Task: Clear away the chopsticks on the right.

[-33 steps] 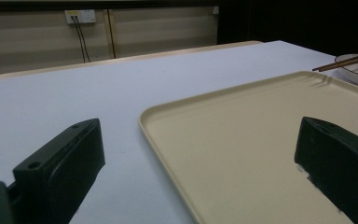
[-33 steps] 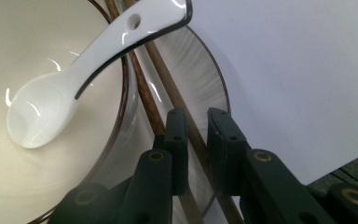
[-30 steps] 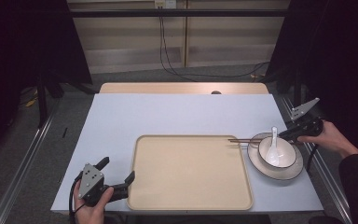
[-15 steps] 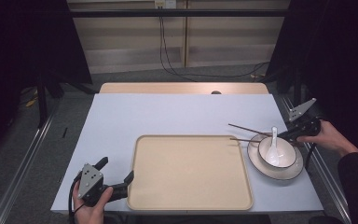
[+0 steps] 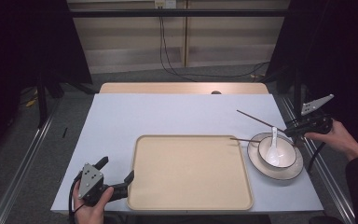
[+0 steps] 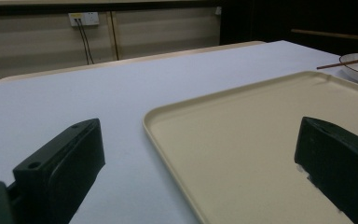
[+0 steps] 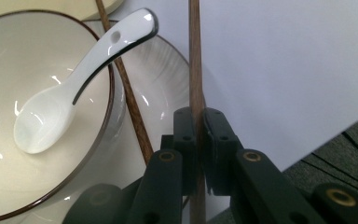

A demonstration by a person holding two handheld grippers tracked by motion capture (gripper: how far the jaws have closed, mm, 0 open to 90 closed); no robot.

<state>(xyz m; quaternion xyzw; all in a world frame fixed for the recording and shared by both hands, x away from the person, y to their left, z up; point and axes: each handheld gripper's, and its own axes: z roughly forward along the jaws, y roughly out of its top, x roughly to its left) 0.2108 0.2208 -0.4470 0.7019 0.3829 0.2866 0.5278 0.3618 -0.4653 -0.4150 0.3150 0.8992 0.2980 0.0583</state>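
Lifted off the plate (image 5: 294, 169) rim, one chopstick (image 5: 256, 120) sits clenched in the right gripper (image 7: 196, 122) jaws; left gripper (image 5: 119, 176) jaws gape.

chopsticks (image 5: 256, 119): 2 | bowl (image 5: 285, 161): 1 | spoon (image 5: 273, 146): 1 | plate (image 5: 255, 161): 1 | tray (image 5: 189, 172): 1

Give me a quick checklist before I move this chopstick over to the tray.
1. Right claw shut on one chopstick: ok.
2. That chopstick lifted off the plate: ok.
3. Second chopstick picked up: not ok, it lies across the plate rim.
4. Spoon resting in the bowl, apart from the held chopstick: ok.
5. Tray bare for placing: ok.
6. Left claw open at the tray's near left corner: ok.
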